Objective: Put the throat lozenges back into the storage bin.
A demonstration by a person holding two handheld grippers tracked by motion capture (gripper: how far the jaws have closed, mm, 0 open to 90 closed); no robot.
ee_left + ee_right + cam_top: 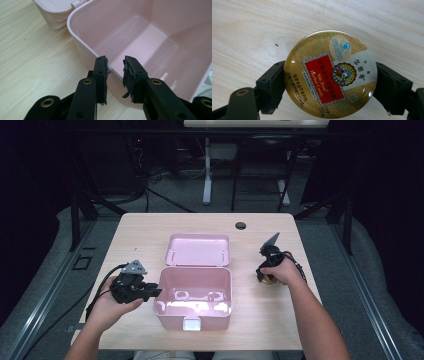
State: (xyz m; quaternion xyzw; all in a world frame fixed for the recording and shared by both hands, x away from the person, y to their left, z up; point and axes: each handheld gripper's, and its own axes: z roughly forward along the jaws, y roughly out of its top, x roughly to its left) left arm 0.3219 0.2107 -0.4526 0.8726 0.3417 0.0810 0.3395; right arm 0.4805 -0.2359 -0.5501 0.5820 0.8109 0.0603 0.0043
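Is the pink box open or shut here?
Open. The pink box has its lid swung back flat on the table behind it, and its inside looks empty in the left gripper view.

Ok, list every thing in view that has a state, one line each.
pink box: open, empty, upright.
lid: swung back, lying flat behind the box.
candy tin: closed, flat on the table, clamped.
left hand-held gripper: open, straddling the box wall.
right hand-held gripper: shut on candy tin.

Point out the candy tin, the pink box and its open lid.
candy tin (329,75): right gripper view, on the red label of its top face.
pink box (194,315): high view, on its near outer wall.
open lid (197,250): high view, on the lid's inner face, behind the box.
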